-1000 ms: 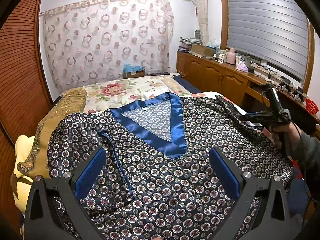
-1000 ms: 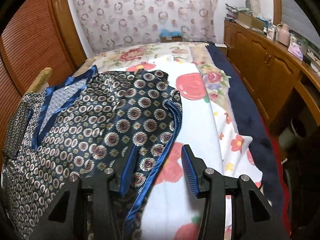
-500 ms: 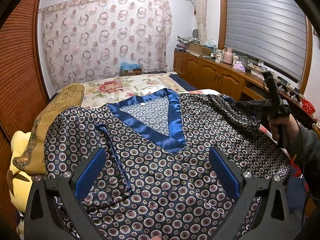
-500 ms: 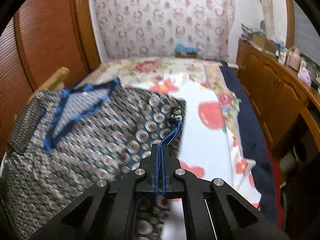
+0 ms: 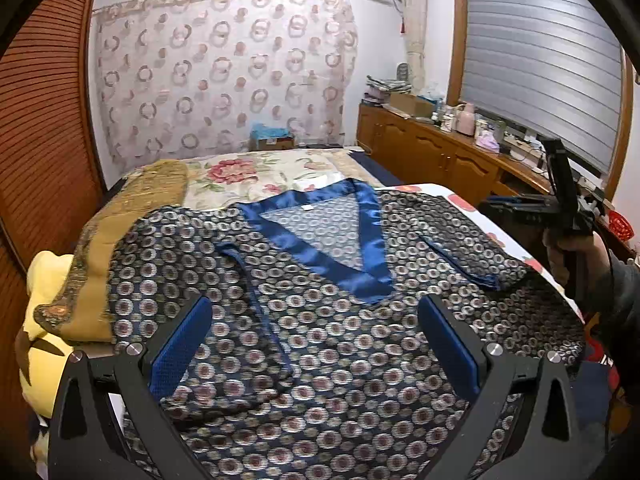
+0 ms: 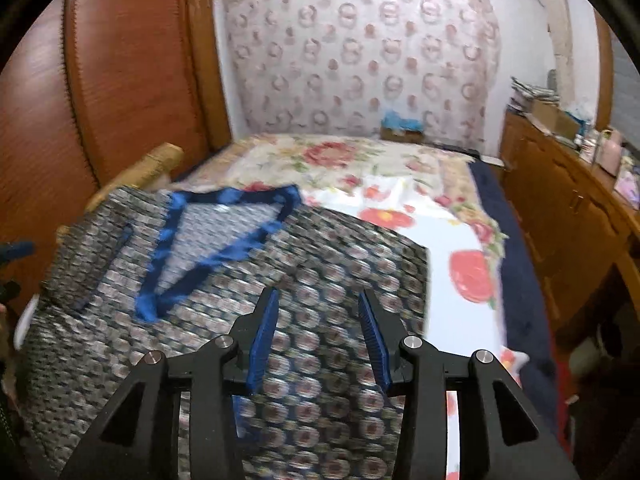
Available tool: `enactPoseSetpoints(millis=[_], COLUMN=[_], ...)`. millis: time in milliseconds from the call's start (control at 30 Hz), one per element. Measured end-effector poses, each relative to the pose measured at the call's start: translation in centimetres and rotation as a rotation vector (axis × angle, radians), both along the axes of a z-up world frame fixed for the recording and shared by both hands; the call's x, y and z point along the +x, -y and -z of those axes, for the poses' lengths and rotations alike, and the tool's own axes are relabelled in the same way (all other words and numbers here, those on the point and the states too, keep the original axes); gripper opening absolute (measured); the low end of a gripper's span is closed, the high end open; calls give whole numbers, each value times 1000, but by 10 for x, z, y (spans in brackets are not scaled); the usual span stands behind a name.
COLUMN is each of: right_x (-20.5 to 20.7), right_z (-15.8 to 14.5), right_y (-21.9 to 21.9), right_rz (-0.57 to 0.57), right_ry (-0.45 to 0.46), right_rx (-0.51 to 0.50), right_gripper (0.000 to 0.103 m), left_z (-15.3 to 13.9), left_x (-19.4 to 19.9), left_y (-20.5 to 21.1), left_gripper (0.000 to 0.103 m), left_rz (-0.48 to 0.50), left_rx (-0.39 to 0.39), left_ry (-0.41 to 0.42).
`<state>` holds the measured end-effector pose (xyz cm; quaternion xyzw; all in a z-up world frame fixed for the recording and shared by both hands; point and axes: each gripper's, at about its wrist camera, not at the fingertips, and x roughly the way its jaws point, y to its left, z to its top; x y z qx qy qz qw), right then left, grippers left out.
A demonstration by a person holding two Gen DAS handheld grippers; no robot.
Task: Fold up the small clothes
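A dark patterned pyjama top (image 5: 320, 360) with a blue satin V-collar (image 5: 360, 248) lies spread face up on the bed. Its right sleeve is folded inward over the body, with the blue cuff (image 5: 484, 280) lying on the chest. My left gripper (image 5: 315, 300) hovers open over the top's lower middle with nothing between its pads. My right gripper (image 6: 318, 294) is above the top's (image 6: 320, 360) right side. Its jaws are opening and nothing is held between them. In the left wrist view the right gripper (image 5: 560, 208) is held in a hand at the right edge of the bed.
The bed has a floral sheet (image 6: 460, 248) and a navy blanket (image 6: 516, 280) along its right side. A gold pillow (image 5: 132, 216) and a yellow plush (image 5: 44, 280) lie at the left. Wooden cabinets (image 5: 440, 160) run along the right wall and a wooden wardrobe (image 6: 120, 80) stands on the left.
My right gripper shut on the sleeve's blue cuff, carried it up and inward over the top, then let go and opened. The sleeve now lies folded on the body. The left gripper stayed open.
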<state>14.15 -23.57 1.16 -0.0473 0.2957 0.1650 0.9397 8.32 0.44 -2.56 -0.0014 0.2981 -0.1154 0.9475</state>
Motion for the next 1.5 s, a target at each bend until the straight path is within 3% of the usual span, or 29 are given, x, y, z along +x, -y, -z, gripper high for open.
enactPoseSetpoints(millis=[200,400,633,833,1000,1267,1500], right_x=[13,20,31,26,25,24,26], right_z=[35,56,59,58,58,58,58], right_y=[12,12,9,8,6,5,9], right_rz=[58,62,71,79,89,86,82], right_ry=[-101,-143,-142,-135,-125,-119,-128], right_rx=[-77,-101,-119,-132,-148,-160,-143], right_gripper=[43,43,43,43,43,43,44], left_z=[4,7,14,25,31,49,64], left_x=[13,31,62,84,101,128,140], left_y=[-40,-89,-124,-157,-171,-183,-173], left_gripper=[103,98,83,77,76,56,56], left_rz=[-61,-104,-147,-175,-201,-201,-211], left_rx=[4,-65,-51,-155,-168,-250,-200], left_ry=[-18,-35,-83,-127,-158,-256,-332])
